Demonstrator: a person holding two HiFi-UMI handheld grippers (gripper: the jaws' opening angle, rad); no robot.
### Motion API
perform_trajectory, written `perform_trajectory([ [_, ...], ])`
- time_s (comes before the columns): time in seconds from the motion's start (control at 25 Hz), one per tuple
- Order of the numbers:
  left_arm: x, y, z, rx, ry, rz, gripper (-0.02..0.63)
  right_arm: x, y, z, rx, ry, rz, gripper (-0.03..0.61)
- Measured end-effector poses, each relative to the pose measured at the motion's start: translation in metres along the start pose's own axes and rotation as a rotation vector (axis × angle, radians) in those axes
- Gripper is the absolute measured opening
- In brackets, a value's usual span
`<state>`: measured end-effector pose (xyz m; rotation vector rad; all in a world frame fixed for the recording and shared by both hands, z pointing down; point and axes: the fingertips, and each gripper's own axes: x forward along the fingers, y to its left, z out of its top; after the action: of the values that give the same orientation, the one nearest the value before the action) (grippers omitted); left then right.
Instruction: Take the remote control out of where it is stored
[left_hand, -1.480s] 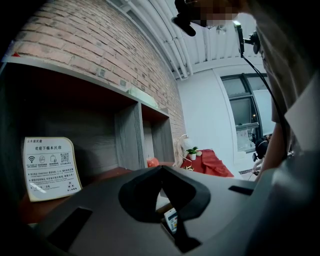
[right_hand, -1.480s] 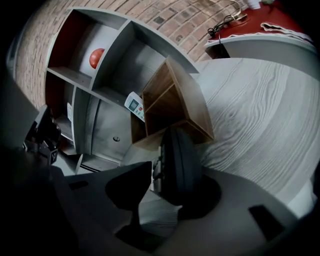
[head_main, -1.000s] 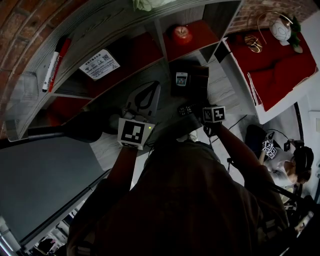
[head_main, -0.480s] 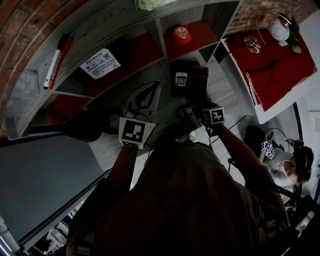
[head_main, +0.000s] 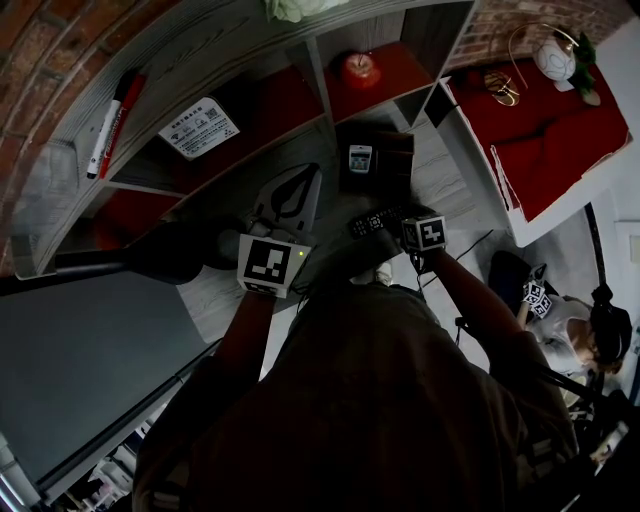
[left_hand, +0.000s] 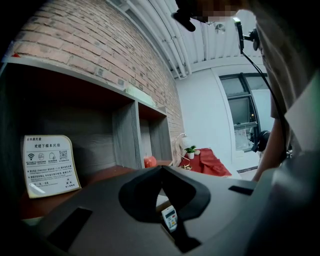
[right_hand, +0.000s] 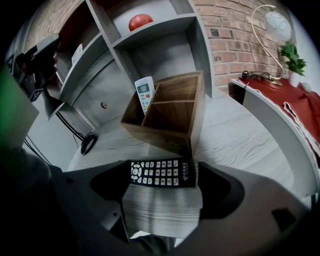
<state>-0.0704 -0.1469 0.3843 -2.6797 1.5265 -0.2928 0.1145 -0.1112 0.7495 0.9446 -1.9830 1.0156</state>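
Brick wall (head_main: 40, 50) runs behind a gray wood-grain shelf unit (head_main: 200, 55). The gray desk (right_hand: 250, 135) runs out in front of it. To the right a red cloth (head_main: 545, 130) covers a side table.

A wooden box (right_hand: 172, 112) with open compartments stands on the desk, near the shelves.

Left gripper (left_hand: 161, 170): jaws closed tip to tip, nothing between them, held level toward the shelves. Right gripper (right_hand: 162, 181): tilted down at the desk. Its jaws have just been opening and now stand wide, and the black remote (right_hand: 159, 172) lies crosswise between them. We see the pads clear of it.

A white sign card (left_hand: 49, 165) leans in a shelf bay. It carries Chinese print, a wifi symbol and QR squares; we cannot read the characters.

The black remote rests flat on the desk, keypad up, outside the box and just in front of it. A short line of white print sits at the keypad's right end, too small for us to read.

A white remote (right_hand: 145, 93) with a small screen stands upright in the box's left compartment, leaning on the divider.

A red apple (head_main: 360, 68) sits in an upper shelf bay. Two pens (head_main: 108, 125), one black and one red, lie side by side on the shelf top; their lettering is unreadable.
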Motion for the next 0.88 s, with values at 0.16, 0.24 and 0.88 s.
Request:
perform_trajectory([
  [0.16,0.001,0.0,0.005,-0.013,-0.013,0.01,0.012,-0.001,-0.001,0.009,-0.051,-0.036,0.004,0.397],
  [0.24,0.001,0.0,0.005,-0.014,-0.014,0.012,0.012,-0.006,0.002,0.013,-0.05,-0.042,0.011,0.397],
  [0.88,0.009,-0.006,0.008,-0.002,-0.018,0.009,0.012,-0.115,0.053,0.14,-0.308,-0.415,0.058,0.396],
])
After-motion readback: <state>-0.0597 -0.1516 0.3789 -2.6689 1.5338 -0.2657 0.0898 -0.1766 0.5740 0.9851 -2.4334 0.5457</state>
